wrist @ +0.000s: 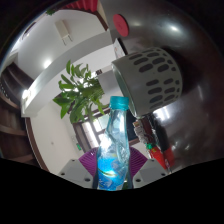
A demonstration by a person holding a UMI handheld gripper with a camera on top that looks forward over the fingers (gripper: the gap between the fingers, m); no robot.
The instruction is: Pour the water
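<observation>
A clear plastic water bottle (113, 140) with a blue cap stands upright between my fingers, lifted off the table. My gripper (111, 168) is shut on the bottle's lower body, with the purple pads (89, 165) pressing on both sides. A grey perforated cup or pot (148, 75) hangs above and to the right of the bottle's cap, its mouth tipped sideways. Blue shows through the bottle's lower part.
A green leafy plant (80, 95) stands behind the bottle to the left. A white table surface (55, 140) lies below on the left. Red and white items (158, 150) sit to the right of the bottle.
</observation>
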